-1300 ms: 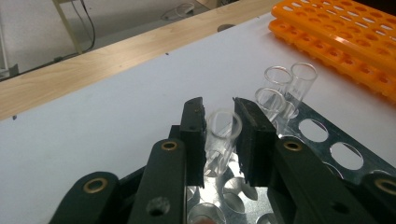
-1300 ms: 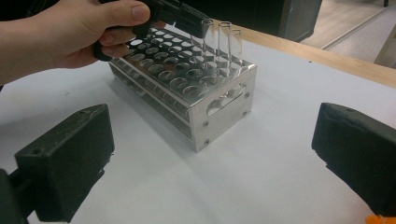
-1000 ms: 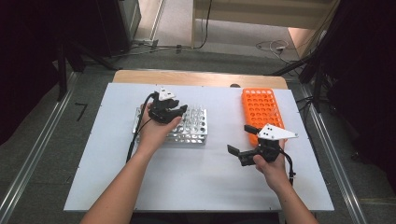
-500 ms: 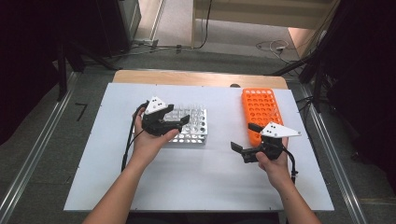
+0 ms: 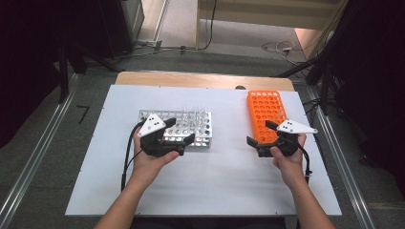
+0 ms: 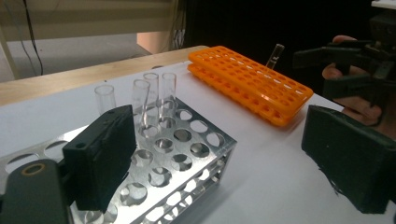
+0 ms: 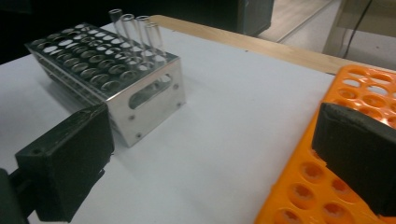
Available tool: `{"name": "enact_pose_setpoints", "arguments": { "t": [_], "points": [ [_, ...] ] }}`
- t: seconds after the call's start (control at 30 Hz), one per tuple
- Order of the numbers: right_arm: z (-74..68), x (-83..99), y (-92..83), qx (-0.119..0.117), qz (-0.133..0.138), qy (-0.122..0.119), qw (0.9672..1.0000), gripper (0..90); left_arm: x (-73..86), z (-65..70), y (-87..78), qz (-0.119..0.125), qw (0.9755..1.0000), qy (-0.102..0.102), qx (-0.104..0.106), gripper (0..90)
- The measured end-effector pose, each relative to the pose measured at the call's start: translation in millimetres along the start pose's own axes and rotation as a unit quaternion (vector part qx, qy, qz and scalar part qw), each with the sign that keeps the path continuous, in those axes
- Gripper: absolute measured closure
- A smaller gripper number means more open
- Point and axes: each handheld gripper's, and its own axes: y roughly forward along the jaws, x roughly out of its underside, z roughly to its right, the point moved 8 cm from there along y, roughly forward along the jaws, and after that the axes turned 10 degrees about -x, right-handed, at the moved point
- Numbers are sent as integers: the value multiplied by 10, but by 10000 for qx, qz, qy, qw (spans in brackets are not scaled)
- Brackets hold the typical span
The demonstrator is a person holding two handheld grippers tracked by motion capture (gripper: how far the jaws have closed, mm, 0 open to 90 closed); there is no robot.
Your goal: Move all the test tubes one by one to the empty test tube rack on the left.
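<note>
Two grippers are held above the near half of the white table [image 5: 210,186]: the left gripper [image 5: 177,138], whose jaws have just been opening with nothing between them, is spread over the near edge of the metal rack [image 5: 191,138], and the right gripper [image 5: 260,136] is likewise spread and empty at the near end of the orange rack [image 5: 265,107]. Farther back, four glass tubes [image 6: 152,95] are seated upright in the metal rack's far holes, apart from both grippers. A tube could be tipped or cracked if it were approached off-centre or pinched too hard, and the light orange rack could be shoved by a low jaw.

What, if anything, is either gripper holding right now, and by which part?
Nothing is held: the left gripper and right gripper both stand open with nothing between them.
</note>
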Motion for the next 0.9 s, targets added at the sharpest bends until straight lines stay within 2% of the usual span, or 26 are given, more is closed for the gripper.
{"name": "enact_pose_setpoints", "arguments": {
  "t": [0.13, 0.27, 0.47, 0.7, 0.9],
  "points": [
    [154, 37, -29, 118, -26, 191, 9997, 0, 51, 25, -24, -7, 10000, -62, 60, 38],
    [305, 69, -48, 308, -41, 290, 9991, 0, 108, 70, -41, -46, 9999, -9, 129, 17],
    [497, 88, -110, 532, 11, 449, 9976, 0, 147, 90, -66, -48, 9998, -41, 191, 0],
    [727, 153, -109, 859, 21, 745, 9935, 23, 144, 98, -71, -12, 9998, -28, 220, 0],
    [890, 207, -27, 1075, -162, 933, 9897, 67, 144, 88, -73, -9, 9998, -34, 202, 0]
  ]
}}
